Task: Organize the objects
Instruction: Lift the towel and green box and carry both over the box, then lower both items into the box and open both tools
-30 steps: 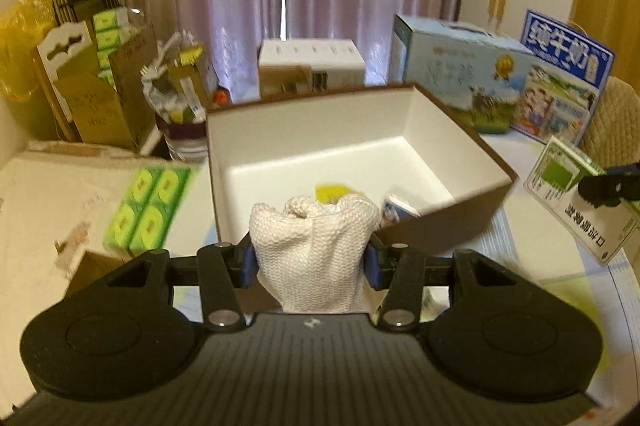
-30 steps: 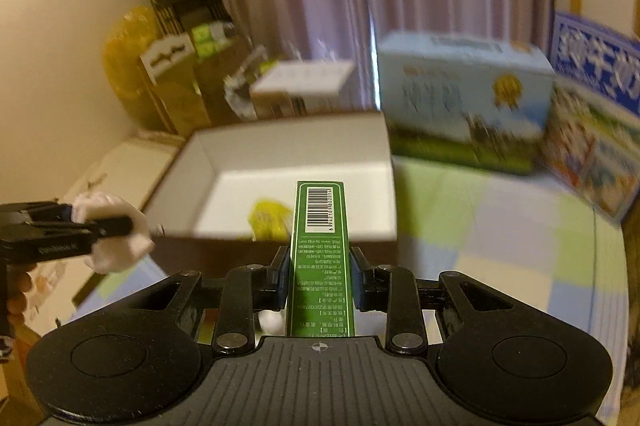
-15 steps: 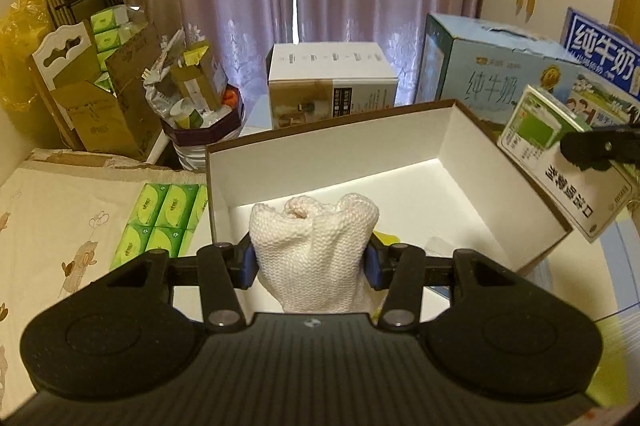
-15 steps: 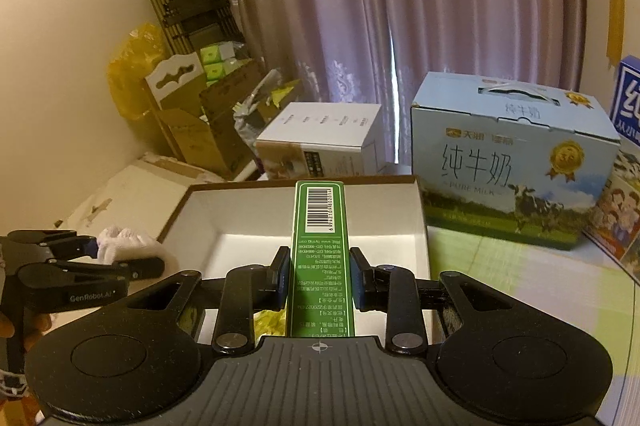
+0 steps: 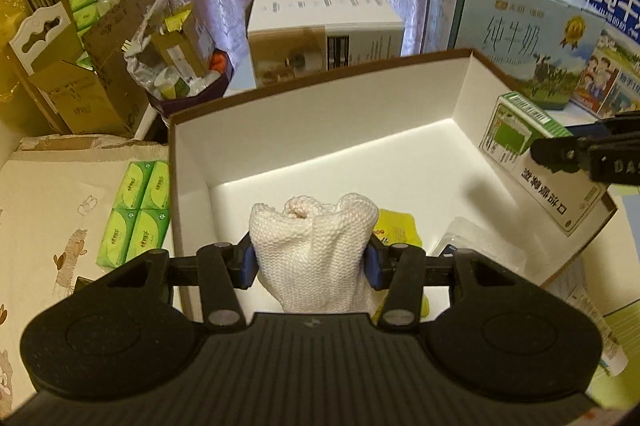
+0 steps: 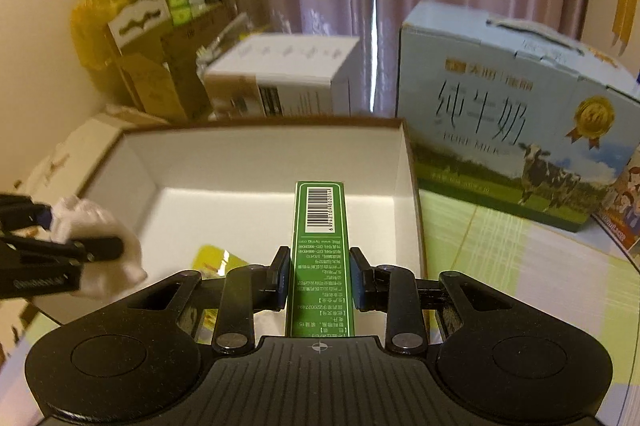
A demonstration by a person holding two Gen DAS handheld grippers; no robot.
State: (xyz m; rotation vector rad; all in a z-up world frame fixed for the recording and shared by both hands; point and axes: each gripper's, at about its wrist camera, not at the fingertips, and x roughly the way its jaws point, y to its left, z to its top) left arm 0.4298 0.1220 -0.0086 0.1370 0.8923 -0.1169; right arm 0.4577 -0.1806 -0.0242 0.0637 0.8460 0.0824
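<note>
My left gripper (image 5: 310,260) is shut on a rolled white knitted cloth (image 5: 314,250), held over the near left part of an open brown box with a white inside (image 5: 320,129). My right gripper (image 6: 320,276) is shut on a slim green carton with a barcode (image 6: 320,246), above the box's (image 6: 256,161) near right side. The left wrist view shows that green carton (image 5: 536,161) at the box's right wall, and the right wrist view shows the cloth (image 6: 100,246) at far left. A yellow packet (image 5: 398,230) and a clear packet (image 5: 476,254) lie on the box floor.
Behind the box stand a white carton (image 5: 324,25) and a light blue milk case (image 5: 508,25). Left of it lie green tissue packs (image 5: 136,214) on a cream sheet, with a bin of rubbish (image 5: 176,65) and cardboard boxes (image 5: 76,73) beyond.
Both grippers have moved forward and down over the box, so it now fills more of each view. The cloth and the green carton stay gripped as before.
</note>
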